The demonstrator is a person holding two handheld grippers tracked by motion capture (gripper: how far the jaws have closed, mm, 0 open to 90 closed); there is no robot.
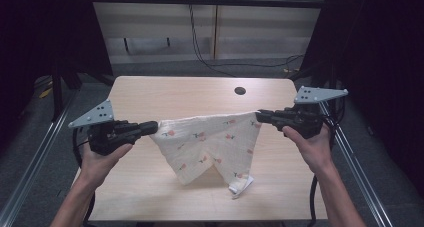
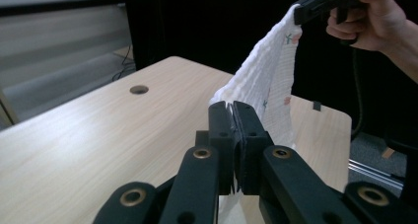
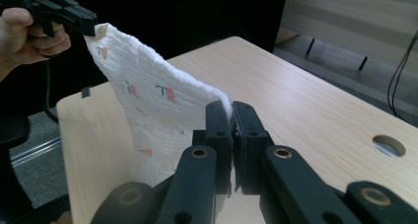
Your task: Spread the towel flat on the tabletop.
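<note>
A white cloth printed with small red flowers hangs stretched between the two grippers above the wooden table. My left gripper is shut on the cloth's left corner, and my right gripper is shut on its right corner. The cloth sags in the middle, and its lowest folds reach the tabletop. In the left gripper view the closed jaws pinch the cloth at the left gripper. In the right gripper view the cloth runs from the right gripper to the other hand.
A round cable hole sits near the table's far edge. Metal rails run along both sides of the table. A black cable hangs down the back wall. Dark curtains stand at left and right.
</note>
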